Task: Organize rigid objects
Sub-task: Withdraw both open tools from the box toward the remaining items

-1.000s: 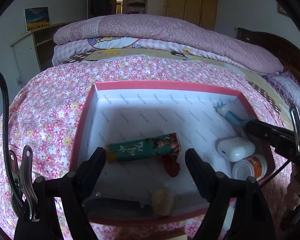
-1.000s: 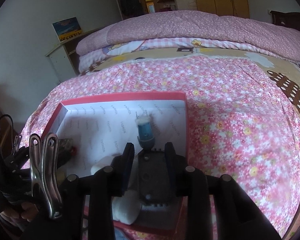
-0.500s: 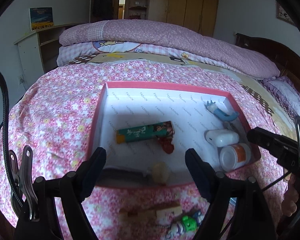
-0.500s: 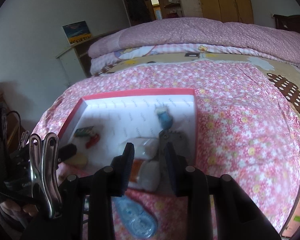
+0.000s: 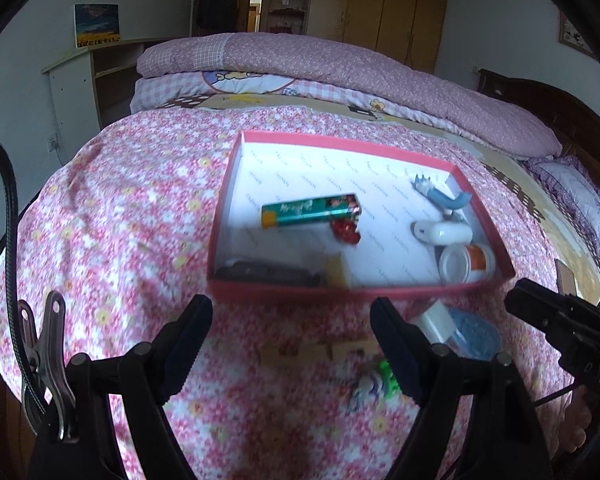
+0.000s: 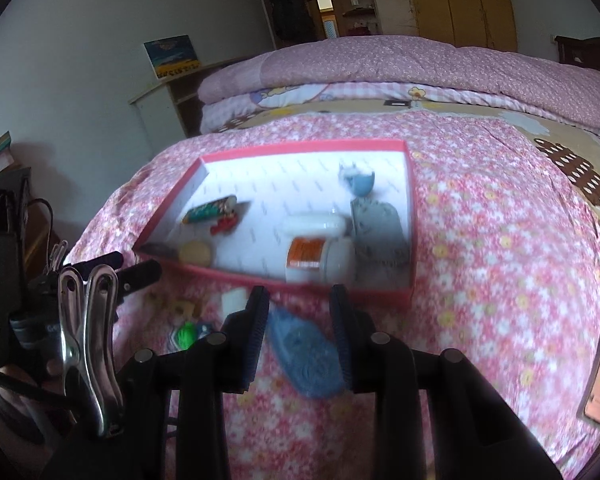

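A red-rimmed box (image 5: 356,294) with a white lining sits on a bed (image 5: 120,216) covered in a pink flowered sheet. In the left wrist view the left tongs (image 5: 291,330) hang over the sheet at the box's 6 o'clock side, jaws spread wide with nothing between them.

Inside the box, a green tube (image 5: 310,211) lies near the middle with a small red piece (image 5: 345,231) touching its 5 o'clock end. A blue-and-white toothbrush head (image 5: 440,196) lies toward 2 o'clock, a white case (image 5: 442,232) just below it, and a white jar with an orange label (image 5: 466,266) on its side in the 4 o'clock corner. Along the near wall lie a dark flat thing (image 5: 268,272), too blurred to name, and a pale yellow lump (image 5: 337,274).

Outside the box, on the sheet near the tongs, lie a wooden block (image 5: 320,350), a small green toy (image 5: 384,376), a white block (image 5: 434,320) and a blue oval pouch (image 5: 474,334).

In the right wrist view the right tongs (image 6: 300,322) are narrowed but not closed, gripping nothing; the blue oval pouch (image 6: 306,354) lies on the sheet below the gap. Beyond them a grey flat object (image 6: 376,228) rests in the box against its 3 o'clock wall, beside the jar (image 6: 320,258). The left tongs show at 9 o'clock.
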### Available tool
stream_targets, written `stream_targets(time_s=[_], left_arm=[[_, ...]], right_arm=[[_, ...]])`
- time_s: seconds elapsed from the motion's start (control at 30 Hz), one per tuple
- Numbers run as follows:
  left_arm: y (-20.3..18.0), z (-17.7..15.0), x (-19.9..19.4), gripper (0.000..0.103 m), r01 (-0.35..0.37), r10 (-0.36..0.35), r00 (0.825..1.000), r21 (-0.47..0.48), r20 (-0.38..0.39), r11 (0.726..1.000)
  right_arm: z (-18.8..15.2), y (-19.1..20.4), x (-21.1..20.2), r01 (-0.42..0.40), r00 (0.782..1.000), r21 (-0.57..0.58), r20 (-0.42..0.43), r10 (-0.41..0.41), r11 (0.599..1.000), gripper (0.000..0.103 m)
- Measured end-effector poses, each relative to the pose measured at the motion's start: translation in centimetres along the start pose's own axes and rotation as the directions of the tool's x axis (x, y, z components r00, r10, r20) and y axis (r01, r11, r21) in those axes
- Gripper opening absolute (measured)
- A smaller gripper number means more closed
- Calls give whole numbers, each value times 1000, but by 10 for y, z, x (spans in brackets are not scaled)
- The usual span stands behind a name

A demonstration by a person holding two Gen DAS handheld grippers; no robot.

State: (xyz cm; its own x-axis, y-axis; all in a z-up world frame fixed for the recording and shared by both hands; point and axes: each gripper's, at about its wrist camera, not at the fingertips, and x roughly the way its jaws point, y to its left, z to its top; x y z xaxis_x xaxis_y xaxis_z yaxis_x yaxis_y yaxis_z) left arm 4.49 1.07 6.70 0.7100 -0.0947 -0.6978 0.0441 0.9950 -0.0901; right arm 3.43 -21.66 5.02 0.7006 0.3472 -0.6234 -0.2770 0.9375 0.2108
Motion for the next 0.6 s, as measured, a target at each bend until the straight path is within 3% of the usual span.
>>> stream_targets(time_s=[0.3,0.6], left_arm=[[6,-16,3,85,-5,4,999,-33,-48,999],[4,-25,22,85,29,-39,990,-76,-133,997]], right_arm=[[-31,0,-2,30,999,6,-20,-30,1000,33],[-47,-11,1,37,998,50,-45,-35,998,33]])
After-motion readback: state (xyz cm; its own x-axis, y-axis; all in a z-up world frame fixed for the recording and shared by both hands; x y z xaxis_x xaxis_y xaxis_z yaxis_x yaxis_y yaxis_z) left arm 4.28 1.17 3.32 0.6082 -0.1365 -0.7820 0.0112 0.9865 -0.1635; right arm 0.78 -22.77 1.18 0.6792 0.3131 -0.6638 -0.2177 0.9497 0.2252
